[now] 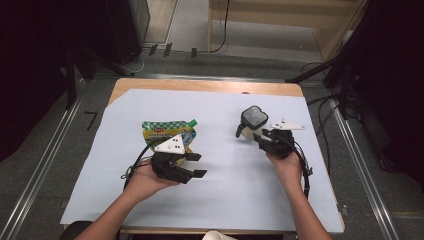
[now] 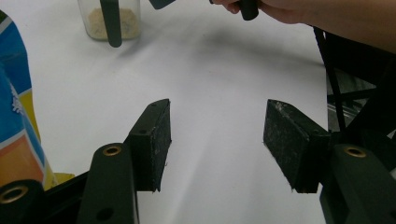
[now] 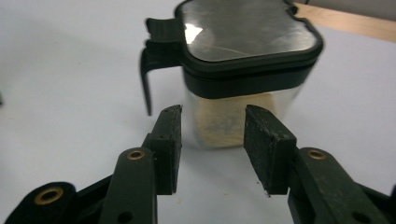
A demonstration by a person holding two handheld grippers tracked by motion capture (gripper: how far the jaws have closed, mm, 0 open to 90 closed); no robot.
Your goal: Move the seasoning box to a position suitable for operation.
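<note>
At about 1 o'clock on the table [image 1: 210,85], the jar [image 3: 243,79] sits just ahead of the right gripper [image 3: 212,135], jaws half open and holding nothing, so it's the reach-in stage, next closing on the glass, while the left gripper [image 2: 217,140] waits wide open beside the pouch [image 1: 167,132].

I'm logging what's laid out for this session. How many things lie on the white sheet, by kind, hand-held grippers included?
Printed pouch with green cap: 1
Clear container with black lid: 1
Grippers, left gripper and right gripper: 2
Total: 4
</note>
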